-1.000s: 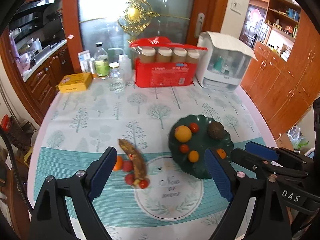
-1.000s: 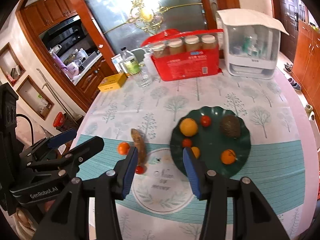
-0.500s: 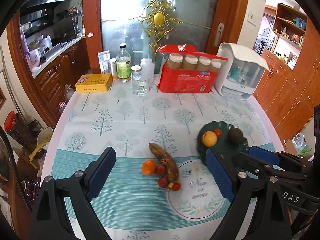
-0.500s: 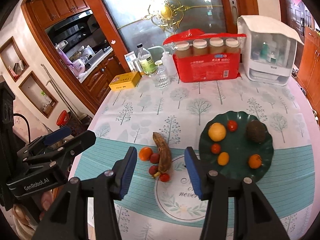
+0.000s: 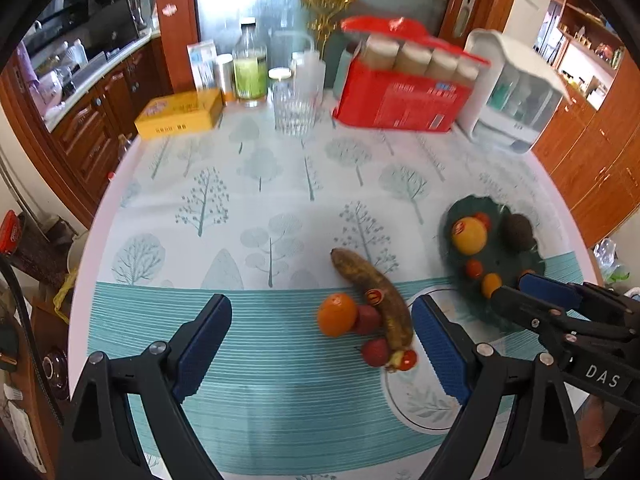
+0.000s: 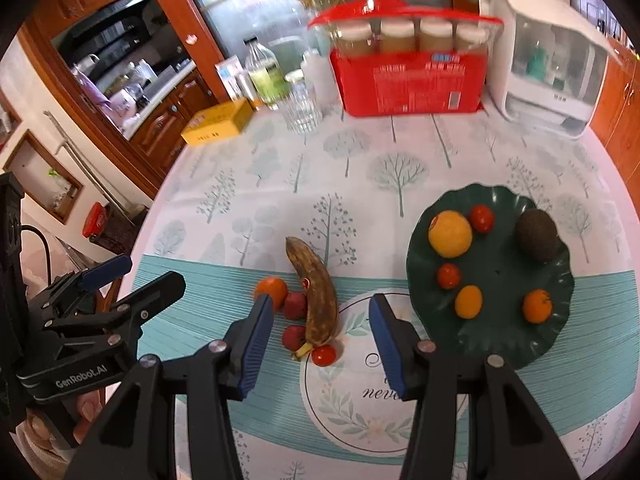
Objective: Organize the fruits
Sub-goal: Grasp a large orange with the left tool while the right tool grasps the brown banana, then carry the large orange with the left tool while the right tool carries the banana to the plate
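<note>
A brown overripe banana (image 5: 376, 298) (image 6: 316, 298) lies on the tablecloth with an orange tangerine (image 5: 337, 315) (image 6: 271, 289), two red lychees (image 5: 375, 352) (image 6: 294, 336) and a cherry tomato (image 6: 323, 355) beside it. A dark green plate (image 6: 500, 344) (image 5: 454, 224) to the right holds an orange, an avocado, tomatoes and small citrus. My left gripper (image 5: 322, 354) is open and empty, just in front of the loose fruit. My right gripper (image 6: 322, 336) is open and empty, its jaws either side of the banana's near end.
At the table's back stand a red box of jars (image 5: 404, 96), a white dispenser (image 5: 516, 92), a glass (image 5: 294, 110), bottles and a yellow box (image 5: 180, 114). Wooden cabinets flank the round table. Each gripper shows in the other's view, the left gripper (image 6: 108, 300).
Both grippers have moved left and closer to the table, from over the plate toward the banana and loose fruit. The fruit has not moved.
</note>
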### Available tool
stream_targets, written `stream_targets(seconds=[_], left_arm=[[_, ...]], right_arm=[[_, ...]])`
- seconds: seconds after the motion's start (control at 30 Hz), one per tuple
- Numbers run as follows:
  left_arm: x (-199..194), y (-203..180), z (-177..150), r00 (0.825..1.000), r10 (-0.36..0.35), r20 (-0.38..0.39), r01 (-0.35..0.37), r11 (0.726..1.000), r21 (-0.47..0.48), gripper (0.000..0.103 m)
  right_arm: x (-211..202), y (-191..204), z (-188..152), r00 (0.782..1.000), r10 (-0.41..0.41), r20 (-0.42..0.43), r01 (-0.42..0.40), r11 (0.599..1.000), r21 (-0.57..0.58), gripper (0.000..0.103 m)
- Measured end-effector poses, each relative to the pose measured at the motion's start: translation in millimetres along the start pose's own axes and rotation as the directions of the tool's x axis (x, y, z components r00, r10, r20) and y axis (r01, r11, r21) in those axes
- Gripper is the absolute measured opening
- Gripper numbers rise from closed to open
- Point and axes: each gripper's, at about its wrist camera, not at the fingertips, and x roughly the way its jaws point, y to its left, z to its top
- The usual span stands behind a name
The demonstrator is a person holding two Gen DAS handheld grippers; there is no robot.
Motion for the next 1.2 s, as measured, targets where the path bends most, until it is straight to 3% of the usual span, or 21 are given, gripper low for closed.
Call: stream_targets(seconds=[0.27, 0.63, 0.87, 1.03, 1.2], left_arm=[[74, 7, 0, 0.989, -0.048, -0.140, 0.049, 0.999, 0.001, 0.083], [129, 6, -5, 0.960, -0.113, -0.255, 0.114, 0.993, -0.009, 0.046], [141, 4, -4, 0.947, -0.155, -0.282, 0.151, 0.988, -0.037, 0.043], [151, 2, -4, 0.936, -0.174, -0.307, 0.162, 0.985, -0.063, 0.039], [162, 6, -6, 0.932, -0.154, -0.328, 0.138, 0.988, -0.072, 0.039]], right_arm=[[62, 1, 1, 0.991, 0.003, -0.133, -0.006, 1.000, -0.026, 0.050], [129, -6, -8, 0.958, 0.024, -0.286, -0.030, 0.999, -0.016, 0.050], [150, -12, -10, 0.938, 0.073, -0.338, -0.071, 0.997, 0.018, 0.047], [153, -11, -10, 0.939, 0.101, -0.328, -0.104, 0.995, 0.008, 0.038], [154, -13, -10, 0.941, 0.117, -0.319, -0.119, 0.993, 0.011, 0.037]])
